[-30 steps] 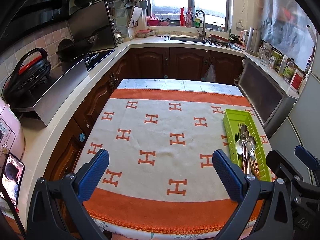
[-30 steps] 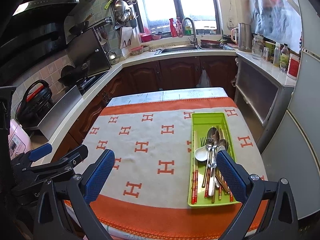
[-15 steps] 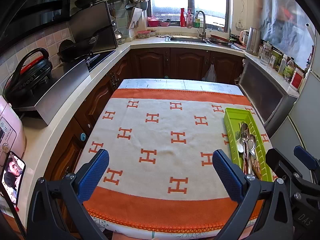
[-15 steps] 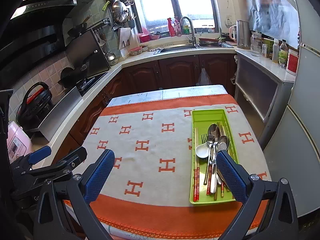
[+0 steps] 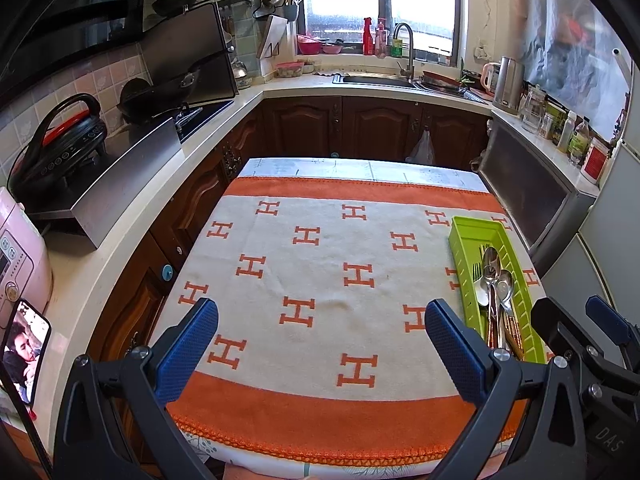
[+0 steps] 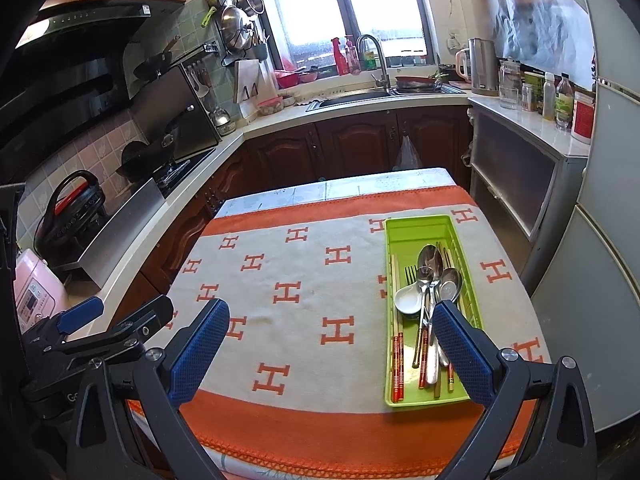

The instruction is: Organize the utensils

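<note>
Both grippers held apart above the near edge of the table, empty.

The left gripper (image 5: 320,346) and right gripper (image 6: 330,344) are spread wide, grasping nothing. The green tray (image 6: 460,236) sits on the right side of the patterned cloth (image 6: 304,276), holding spoons (image 6: 430,260), a fork (image 6: 410,274) and chopsticks (image 6: 397,368) (all heaped together, handles toward the near end).

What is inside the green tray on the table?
The green tray holds metal spoons, a fork, a white soup spoon and red-ended chopsticks. Whatever lies under the pile is hidden.
</note>
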